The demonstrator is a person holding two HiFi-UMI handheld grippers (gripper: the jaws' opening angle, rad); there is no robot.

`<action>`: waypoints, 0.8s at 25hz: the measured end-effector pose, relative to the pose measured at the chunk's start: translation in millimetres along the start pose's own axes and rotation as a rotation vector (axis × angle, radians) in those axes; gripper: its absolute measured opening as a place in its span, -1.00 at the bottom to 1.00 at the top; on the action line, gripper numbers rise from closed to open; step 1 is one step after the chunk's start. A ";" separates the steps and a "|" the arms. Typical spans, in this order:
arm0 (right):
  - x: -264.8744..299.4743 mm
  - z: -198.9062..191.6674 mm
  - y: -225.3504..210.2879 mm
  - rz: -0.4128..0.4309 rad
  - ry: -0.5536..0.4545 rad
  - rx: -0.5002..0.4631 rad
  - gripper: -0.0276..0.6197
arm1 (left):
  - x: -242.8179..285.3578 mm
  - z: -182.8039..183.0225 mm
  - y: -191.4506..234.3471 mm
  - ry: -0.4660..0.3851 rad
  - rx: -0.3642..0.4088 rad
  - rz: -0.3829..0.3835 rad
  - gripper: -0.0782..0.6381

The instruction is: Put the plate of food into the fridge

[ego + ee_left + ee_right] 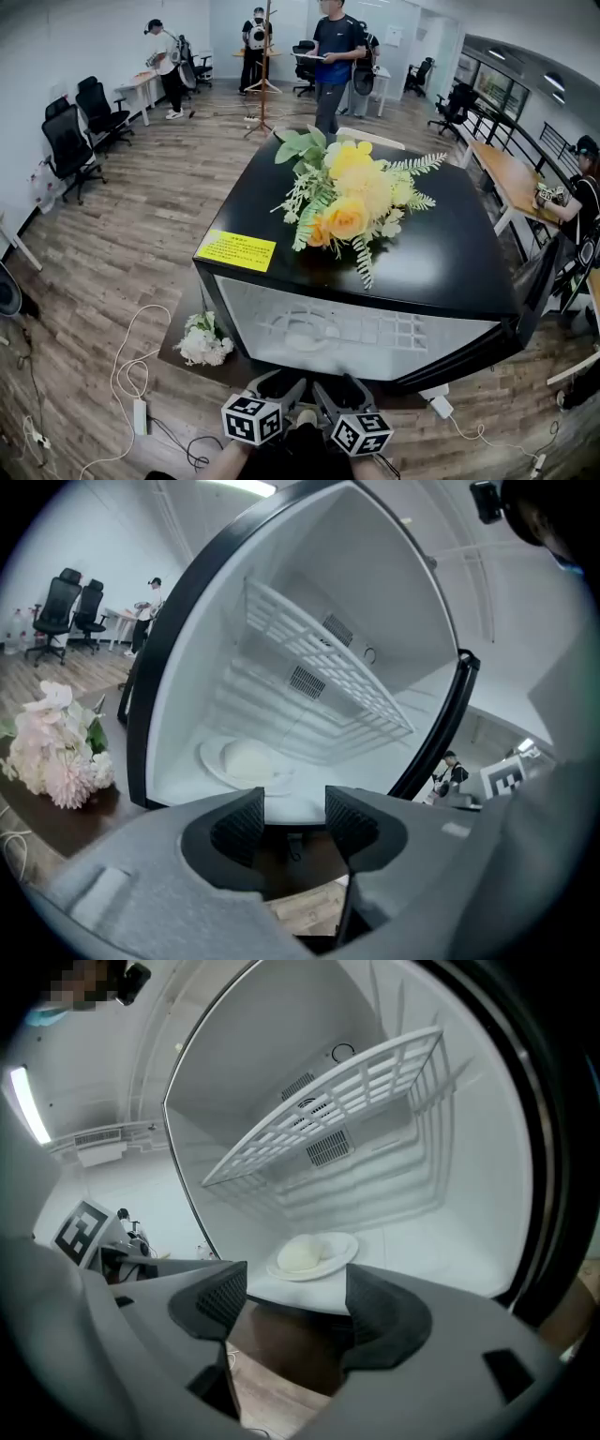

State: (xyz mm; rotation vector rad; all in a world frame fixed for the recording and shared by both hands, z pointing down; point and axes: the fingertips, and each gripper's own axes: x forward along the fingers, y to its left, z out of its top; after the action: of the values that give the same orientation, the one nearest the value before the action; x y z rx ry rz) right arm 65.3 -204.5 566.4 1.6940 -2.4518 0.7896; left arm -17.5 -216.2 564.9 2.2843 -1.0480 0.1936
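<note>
A white plate (246,761) with a pale mound of food lies on the floor of the small black fridge (450,253), under its white wire shelf (328,667). The plate (314,1253) shows the same way in the right gripper view. The fridge door (536,281) stands open to the right. My left gripper (295,817) hangs just outside the opening, open, nothing between its pads. My right gripper (286,1302) is beside it, also open and empty. In the head view both sit low before the fridge, left gripper (277,382) and right gripper (337,386).
A yellow and green flower bunch (352,202) and a yellow sticker (234,250) are on the fridge top. White flowers (204,342) lie on the low board left of the fridge. Cables and a power strip (139,412) trail on the wood floor. People and chairs stand far back.
</note>
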 end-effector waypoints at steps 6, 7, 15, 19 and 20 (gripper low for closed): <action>-28.4 -5.9 10.7 -0.031 -0.054 0.017 0.05 | -29.7 -7.9 -28.6 -0.012 0.102 -0.078 -0.32; -32.9 -8.0 11.8 -0.038 -0.060 0.017 0.04 | -34.5 -9.3 -31.5 -0.020 0.108 -0.084 -0.33; -54.8 -28.8 30.0 -0.091 -0.051 -0.097 -0.20 | -65.6 -15.8 -43.1 -0.105 0.211 -0.094 -0.33; -59.0 -29.2 42.1 -0.119 -0.071 -0.117 -0.31 | -72.8 -16.9 -43.1 -0.131 0.207 -0.069 -0.40; -60.7 -29.0 46.4 -0.124 -0.078 -0.119 -0.34 | -75.2 -18.0 -43.9 -0.133 0.216 -0.060 -0.41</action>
State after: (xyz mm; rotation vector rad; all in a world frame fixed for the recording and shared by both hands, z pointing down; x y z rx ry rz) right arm 41.3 -127.4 554.2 1.8441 -2.3611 0.5630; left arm -34.3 -135.7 531.1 2.5494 -1.0678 0.1369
